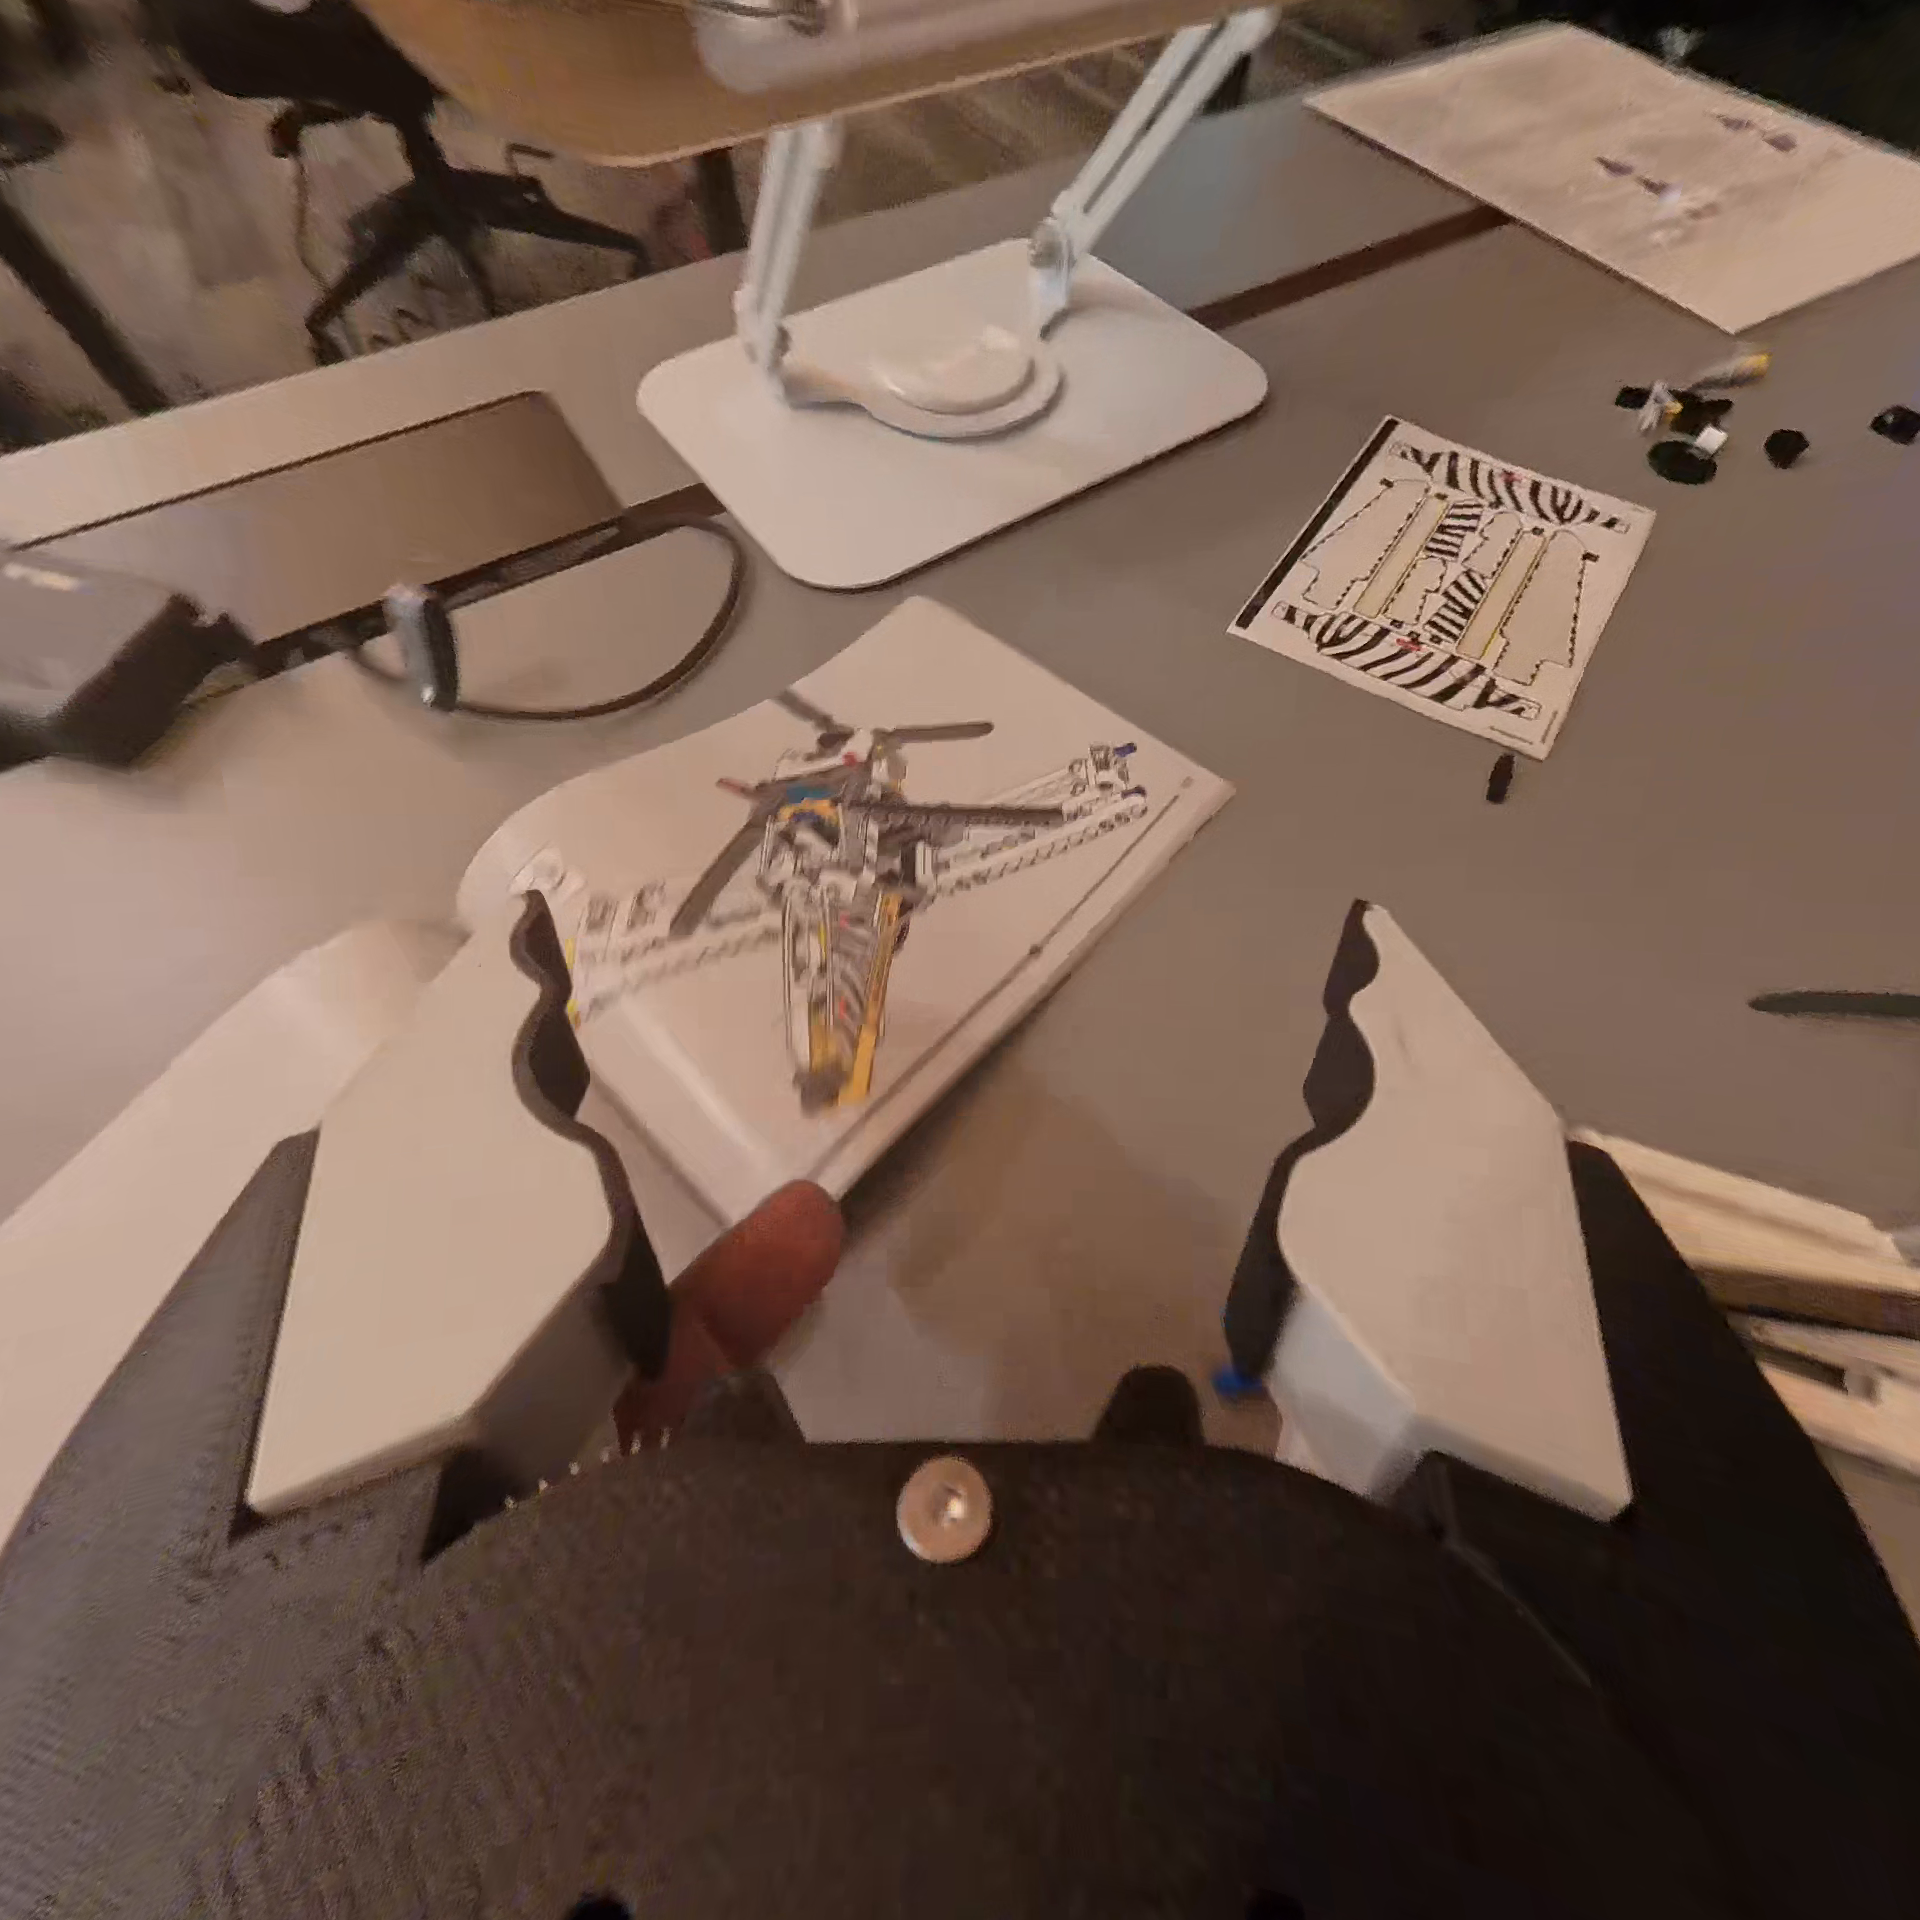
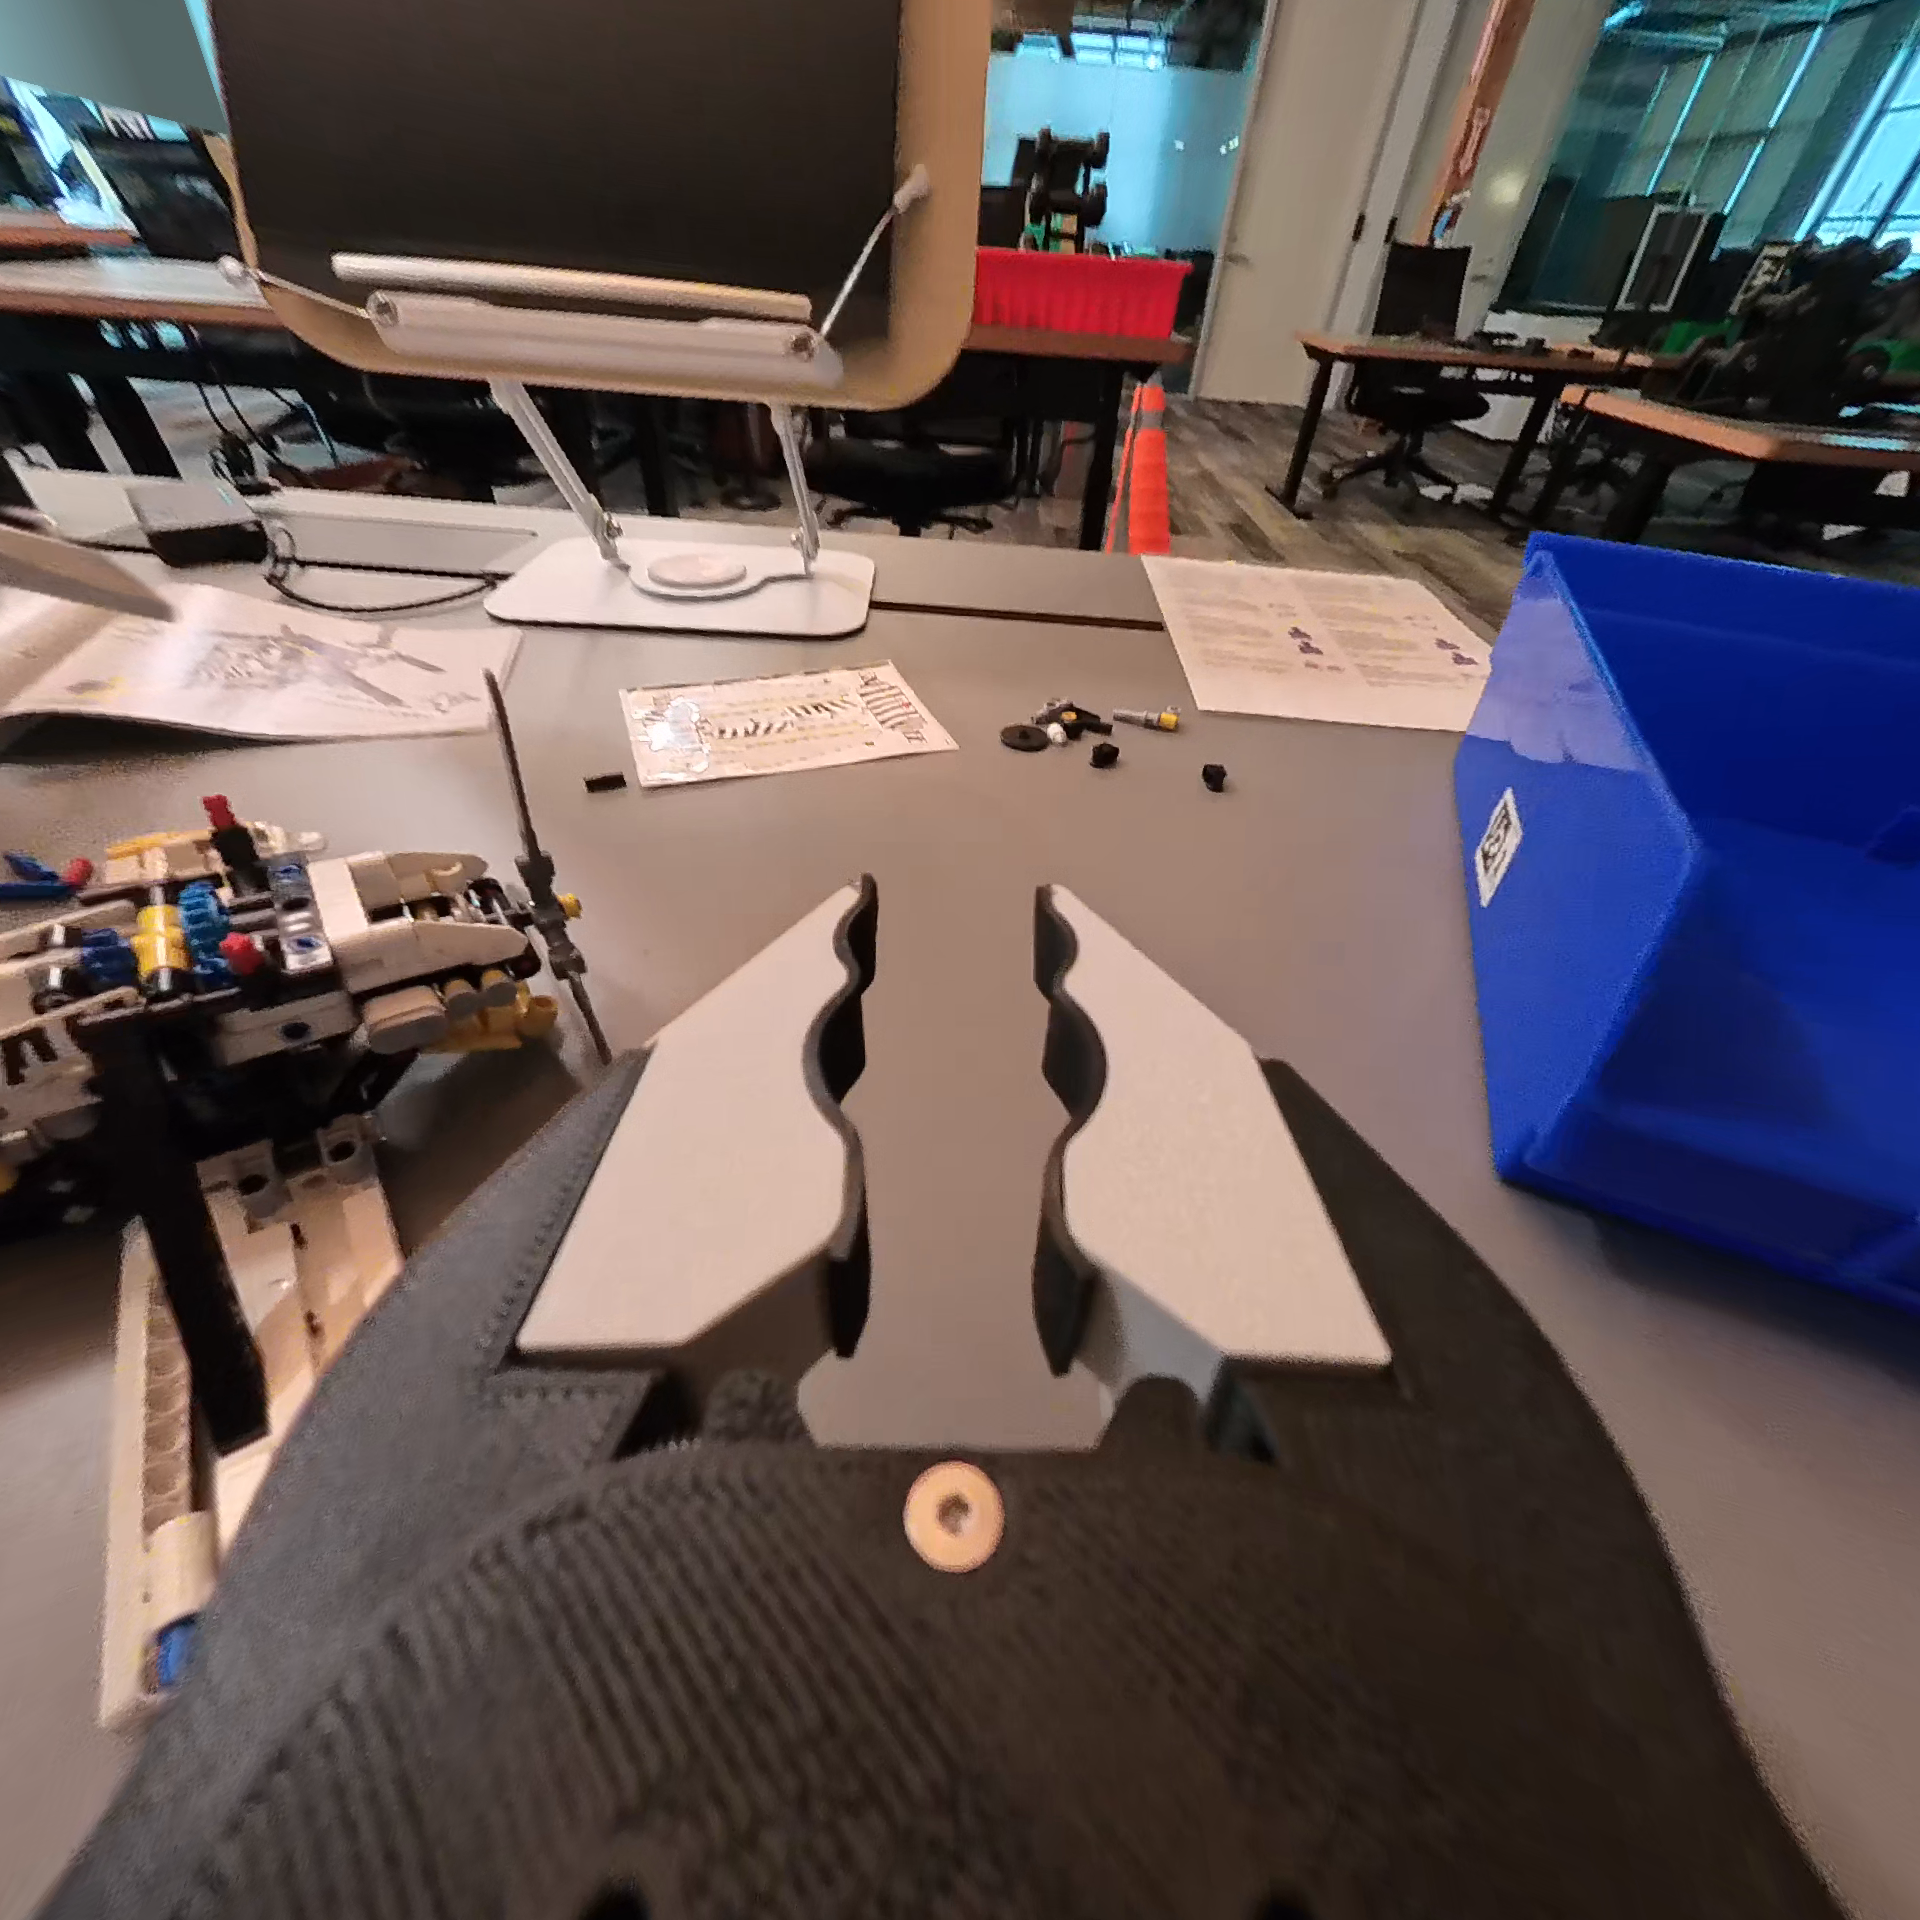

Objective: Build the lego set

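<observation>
The open instruction booklet (image 1: 831,883) lies on the grey table, its page showing a helicopter. My left gripper (image 1: 951,914) is wide open just above it, its left finger (image 1: 447,1143) over the curled left page. A person's fingertip (image 1: 769,1268) touches the booklet's near corner. The part-built white, black and yellow lego helicopter (image 2: 260,966) lies at the left in the right wrist view, with a thin black rotor blade (image 2: 520,810) standing up. My right gripper (image 2: 956,896) is open with a narrow gap and empty, over bare table to the model's right.
A zebra-striped sticker sheet (image 1: 1444,587) (image 2: 784,722), several small loose parts (image 1: 1704,416) (image 2: 1101,727) and a black pin (image 1: 1498,777) (image 2: 605,781) lie mid-table. A blue bin (image 2: 1704,883) stands at the right. A monitor stand (image 1: 951,457) (image 2: 686,582) and a printed sheet (image 2: 1320,644) sit at the back.
</observation>
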A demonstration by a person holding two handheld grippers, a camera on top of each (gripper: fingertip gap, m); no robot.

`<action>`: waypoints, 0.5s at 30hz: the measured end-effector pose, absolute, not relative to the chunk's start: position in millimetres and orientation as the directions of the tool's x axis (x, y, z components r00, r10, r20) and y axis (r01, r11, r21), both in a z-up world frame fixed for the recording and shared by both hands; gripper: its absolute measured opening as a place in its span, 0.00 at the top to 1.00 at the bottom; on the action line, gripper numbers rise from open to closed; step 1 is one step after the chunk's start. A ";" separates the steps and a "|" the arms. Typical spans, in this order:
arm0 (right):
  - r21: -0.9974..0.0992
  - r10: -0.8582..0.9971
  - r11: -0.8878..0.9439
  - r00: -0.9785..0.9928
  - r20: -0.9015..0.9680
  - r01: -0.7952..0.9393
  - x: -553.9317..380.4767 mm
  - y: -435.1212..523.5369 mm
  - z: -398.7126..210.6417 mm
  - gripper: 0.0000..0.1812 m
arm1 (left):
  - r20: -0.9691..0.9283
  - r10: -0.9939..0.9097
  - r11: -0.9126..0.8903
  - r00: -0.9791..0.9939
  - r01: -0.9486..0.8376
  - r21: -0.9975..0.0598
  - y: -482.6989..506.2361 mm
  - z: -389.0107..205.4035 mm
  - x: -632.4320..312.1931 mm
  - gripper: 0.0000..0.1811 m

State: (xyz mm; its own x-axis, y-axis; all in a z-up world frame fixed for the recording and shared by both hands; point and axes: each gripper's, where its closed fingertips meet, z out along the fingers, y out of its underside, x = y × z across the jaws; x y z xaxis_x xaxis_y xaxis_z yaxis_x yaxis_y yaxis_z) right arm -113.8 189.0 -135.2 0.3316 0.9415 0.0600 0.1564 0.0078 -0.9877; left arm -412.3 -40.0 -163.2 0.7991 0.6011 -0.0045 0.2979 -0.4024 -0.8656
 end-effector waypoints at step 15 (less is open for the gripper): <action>-0.988 0.959 -0.122 0.244 -0.143 -0.100 -93.9 193.1 -107.1 0.88 | -0.004 0.619 -0.599 0.785 0.468 -0.650 10.0 -238.1 -457.8 0.22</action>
State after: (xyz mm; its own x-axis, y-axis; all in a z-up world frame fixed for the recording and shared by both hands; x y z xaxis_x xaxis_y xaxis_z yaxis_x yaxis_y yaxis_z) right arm -93.9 193.1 -107.1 0.2443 0.9591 -0.1432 -0.0998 -0.1220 -0.9875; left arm -457.8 10.0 -238.1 0.7854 0.6189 -0.0041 0.4683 -0.5986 -0.6499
